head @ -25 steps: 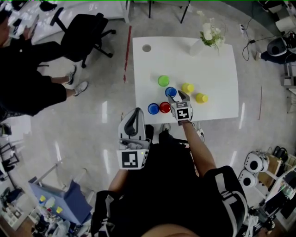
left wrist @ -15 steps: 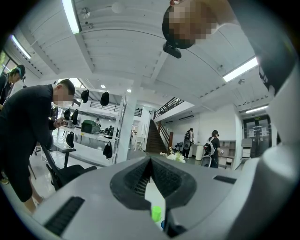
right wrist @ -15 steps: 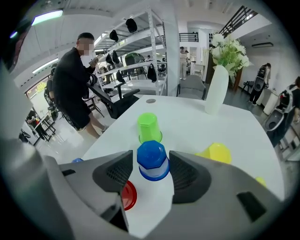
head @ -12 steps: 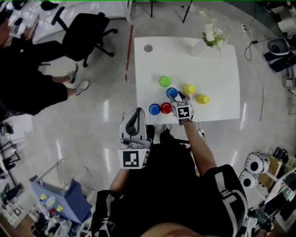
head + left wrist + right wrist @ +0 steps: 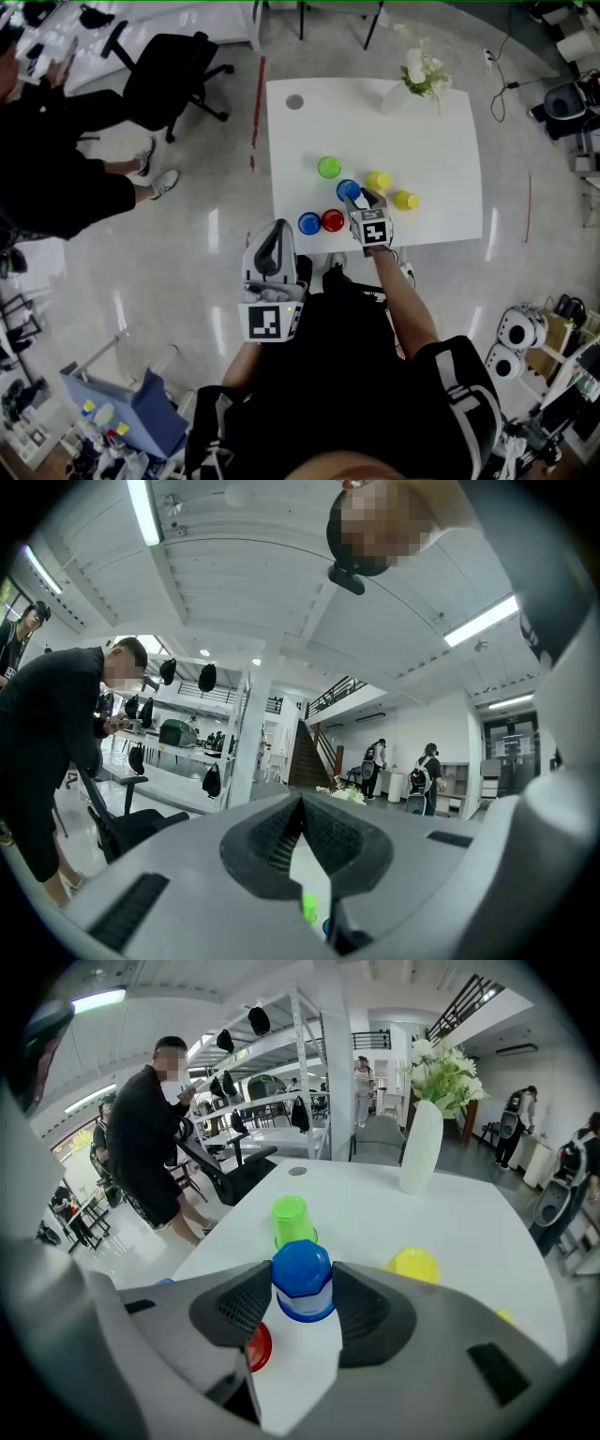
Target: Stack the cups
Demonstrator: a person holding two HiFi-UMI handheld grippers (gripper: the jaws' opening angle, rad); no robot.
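Observation:
Several upturned cups stand on the white table (image 5: 441, 141): green (image 5: 328, 167), blue (image 5: 348, 189), two yellow (image 5: 379, 180) (image 5: 406, 200), a second blue (image 5: 309, 223) and red (image 5: 333, 220). My right gripper (image 5: 359, 197) points down at the middle blue cup (image 5: 303, 1279). Its jaws have just been closing and now touch that cup on both sides, with the cup standing on the table. Beyond it are the green cup (image 5: 292, 1220) and a yellow cup (image 5: 413, 1265); the red cup (image 5: 259, 1345) lies below the left jaw. My left gripper (image 5: 272, 240) hangs off the table's near edge, shut and holding nothing (image 5: 302, 827).
A white vase with flowers (image 5: 412, 80) stands at the table's far right corner. A black office chair (image 5: 169, 70) and a seated person (image 5: 56, 159) are on the floor to the left. The table's near edge runs just behind the right gripper.
The right gripper's jaws have drawn in around the middle blue cup. The left gripper has stayed where it was.

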